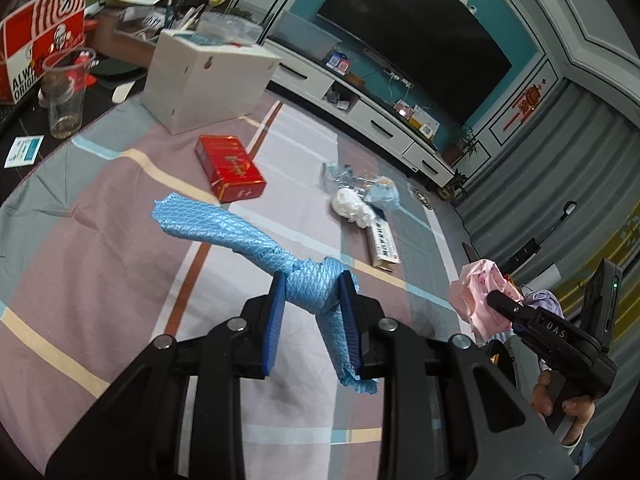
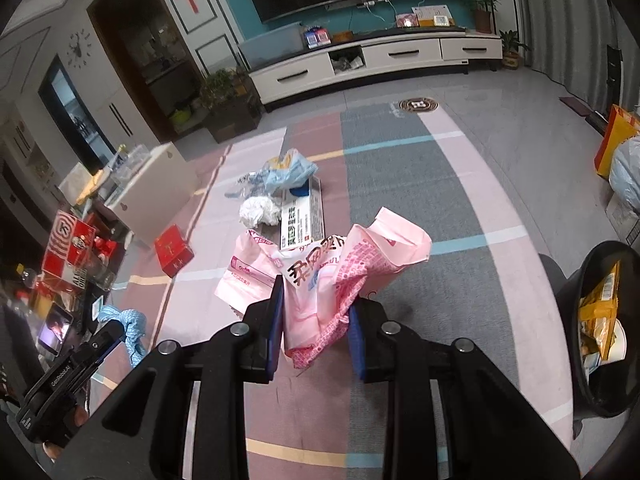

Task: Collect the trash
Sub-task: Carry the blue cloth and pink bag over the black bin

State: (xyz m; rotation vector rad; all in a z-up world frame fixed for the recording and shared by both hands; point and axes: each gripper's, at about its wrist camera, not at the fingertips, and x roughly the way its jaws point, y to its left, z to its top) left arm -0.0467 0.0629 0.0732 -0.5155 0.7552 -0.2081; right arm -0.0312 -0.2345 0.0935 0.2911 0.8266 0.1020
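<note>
My left gripper [image 1: 314, 286] is shut on a twisted blue textured cloth [image 1: 224, 228], which hangs above the striped tablecloth [image 1: 100, 248]. My right gripper [image 2: 316, 294] is shut on a crumpled pink plastic wrapper [image 2: 340, 264]; that wrapper [image 1: 478, 294] also shows at the right of the left wrist view. A black trash bin [image 2: 600, 320] holding yellow packaging stands at the right. On the cloth lie a red box [image 1: 230, 168], a white tissue wad [image 1: 352, 206], a pale blue plastic bag [image 1: 360, 184] and a flat printed carton [image 1: 384, 246].
A white box [image 1: 208, 76], a clear plastic cup [image 1: 66, 92] and a red and white carton [image 1: 44, 44] stand at the far left. A white TV cabinet [image 2: 376, 60] and a dark screen line the far wall. A hand [image 1: 560, 412] grips the right tool.
</note>
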